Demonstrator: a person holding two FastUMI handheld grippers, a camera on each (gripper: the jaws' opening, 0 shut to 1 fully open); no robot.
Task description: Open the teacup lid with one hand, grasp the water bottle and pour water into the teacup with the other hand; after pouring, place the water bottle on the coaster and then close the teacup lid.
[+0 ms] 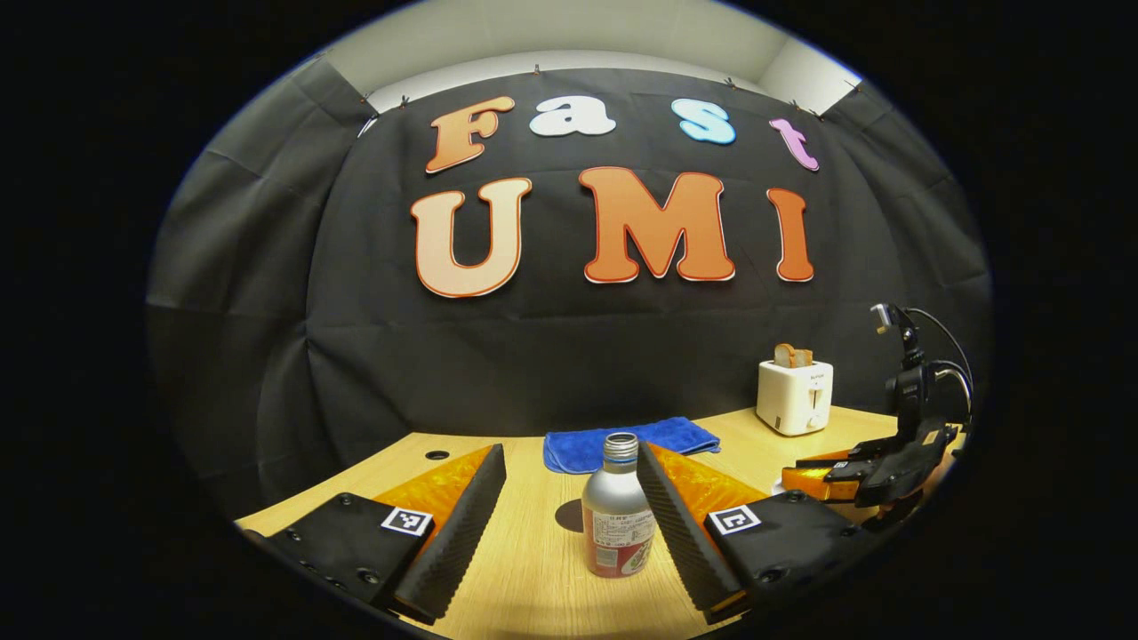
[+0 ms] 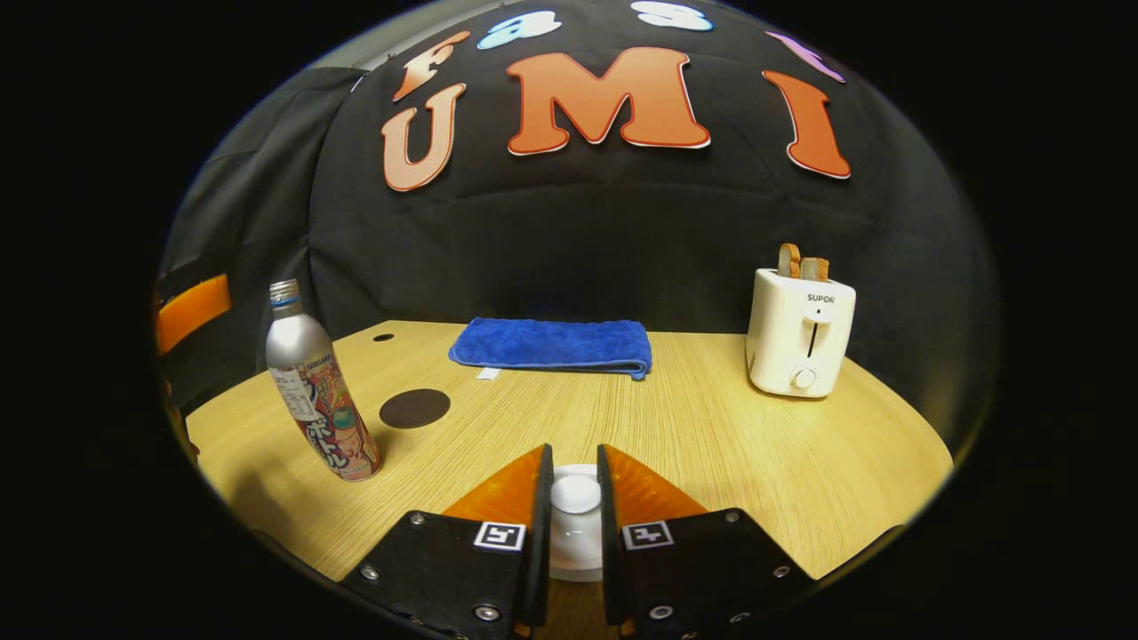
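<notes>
- Nearest the lens in the right gripper view, the right gripper (image 2: 575,507) had its jaws drawn narrow on either side of the white teacup lid (image 2: 575,494), both fingers pressing against the knob on top.
- White teacup (image 2: 573,556) body showed just below that lid, between the fingers, resting on the wooden surface (image 2: 756,453).
- Left gripper view put the left gripper (image 1: 571,511) low at the front with its jaws wide; the water bottle (image 1: 617,516) stood upright between them, close against the right-hand finger, though contact could not be told.
- That bottle's silver neck was uncapped, and in the right gripper view the water bottle (image 2: 316,391) appeared leaning at the far left, an effect of the lens.
- A dark round coaster (image 2: 414,408) lay on the surface just beside the bottle, plain in the right gripper view; in the left gripper view the bottle hid most of it.
- A folded blue cloth (image 2: 553,345) lay at the back edge near the wall.
- A white toaster (image 2: 800,333) with bread in its slots stood at the back right.
- From the left gripper view, the right gripper (image 1: 876,467) showed side-on at the far right edge, low over the surface.
</notes>
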